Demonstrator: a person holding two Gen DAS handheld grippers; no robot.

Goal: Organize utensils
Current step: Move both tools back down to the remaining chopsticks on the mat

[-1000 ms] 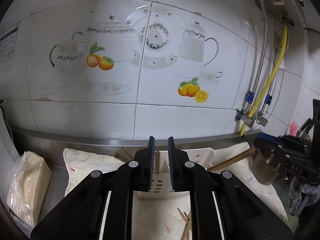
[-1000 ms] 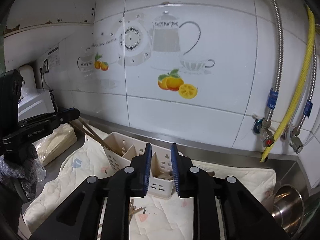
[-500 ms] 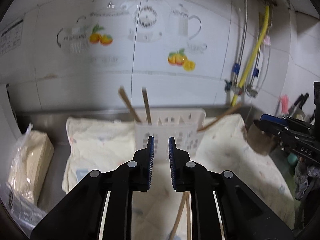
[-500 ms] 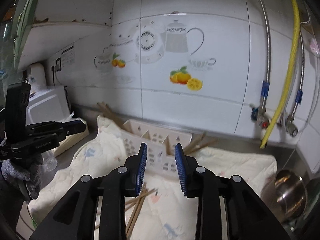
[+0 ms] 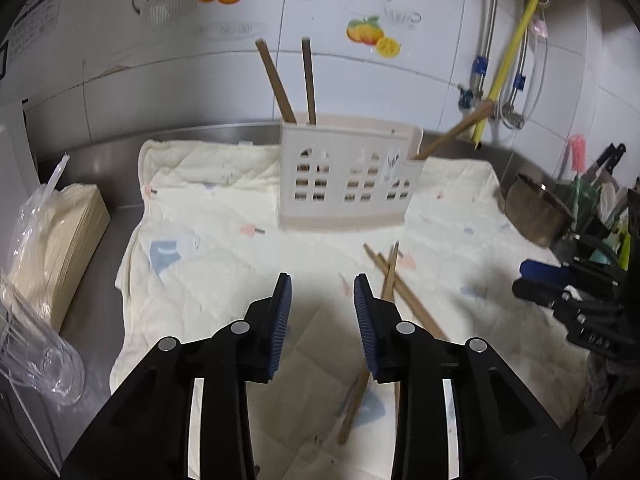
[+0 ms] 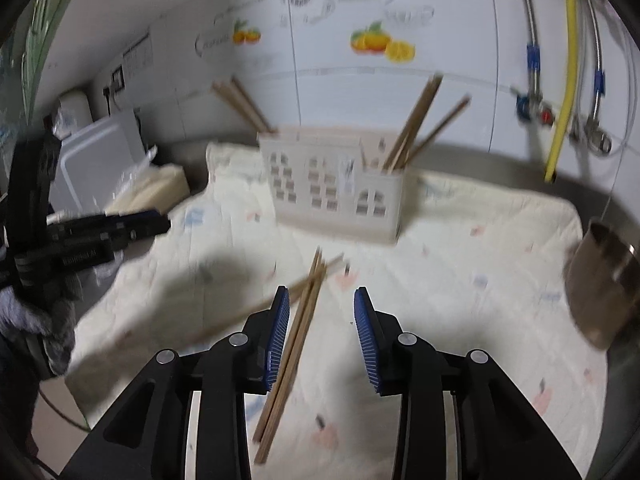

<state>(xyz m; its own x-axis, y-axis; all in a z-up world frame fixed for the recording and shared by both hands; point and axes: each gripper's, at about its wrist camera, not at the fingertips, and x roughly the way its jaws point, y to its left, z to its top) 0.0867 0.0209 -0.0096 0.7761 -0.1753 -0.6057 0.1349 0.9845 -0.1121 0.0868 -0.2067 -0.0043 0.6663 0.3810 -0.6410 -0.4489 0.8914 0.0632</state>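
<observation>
A cream slotted utensil holder (image 5: 348,176) (image 6: 332,188) stands on a pale quilted cloth (image 5: 224,248) (image 6: 460,264). Wooden chopsticks (image 5: 306,80) (image 6: 416,120) lean out of its left and right compartments. Several loose chopsticks (image 5: 390,276) (image 6: 306,312) lie crossed on the cloth in front of it. My left gripper (image 5: 322,292) hovers over bare cloth just left of the loose ones, its jaws opening with nothing between them. My right gripper (image 6: 320,308) hangs above the loose chopsticks, jaws opening; the sticks run under the gap near its left pad, untouched.
A steel pot (image 6: 604,280) (image 5: 536,212) sits at the cloth's right edge. A stack of paper in a plastic bag (image 5: 52,240) lies to the left. Pipes and a yellow hose (image 5: 504,60) run down the tiled wall. Each gripper shows at the side of the other's view.
Both grippers have dropped toward the cloth and tilted downward, bringing the loose chopsticks into view. Both pairs of jaws stand wider apart than before.
</observation>
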